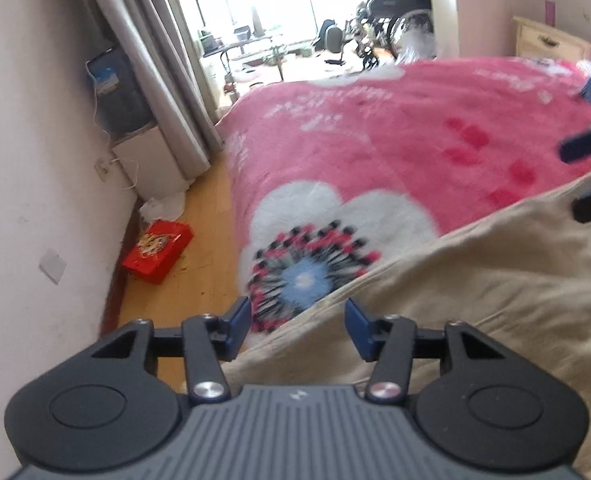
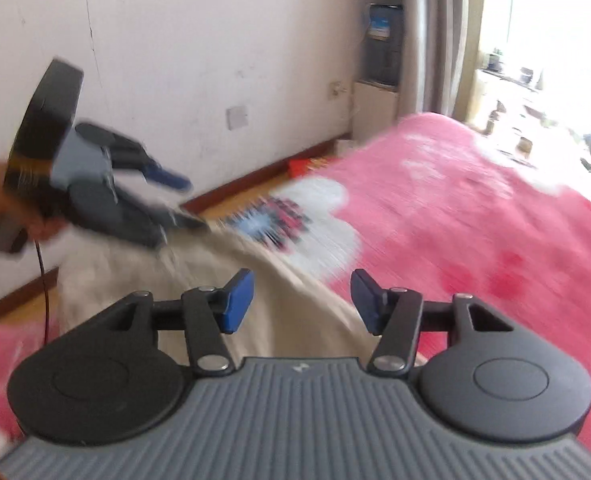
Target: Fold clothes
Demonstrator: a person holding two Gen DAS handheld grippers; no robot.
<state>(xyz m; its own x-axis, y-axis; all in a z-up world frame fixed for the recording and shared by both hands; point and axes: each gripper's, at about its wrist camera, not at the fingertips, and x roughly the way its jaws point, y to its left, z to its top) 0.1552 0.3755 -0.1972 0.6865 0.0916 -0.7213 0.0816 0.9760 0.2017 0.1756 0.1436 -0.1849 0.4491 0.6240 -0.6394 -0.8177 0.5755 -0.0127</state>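
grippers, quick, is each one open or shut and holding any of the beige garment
Left gripper: open, nothing between the fingers, above the beige garment.
Right gripper: open, nothing held, also above the garment.

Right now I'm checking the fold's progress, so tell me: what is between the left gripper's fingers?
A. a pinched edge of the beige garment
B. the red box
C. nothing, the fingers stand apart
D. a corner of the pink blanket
C: the left gripper has its blue pads spread with a clear gap, hovering over the beige garment that lies on the pink blanket.
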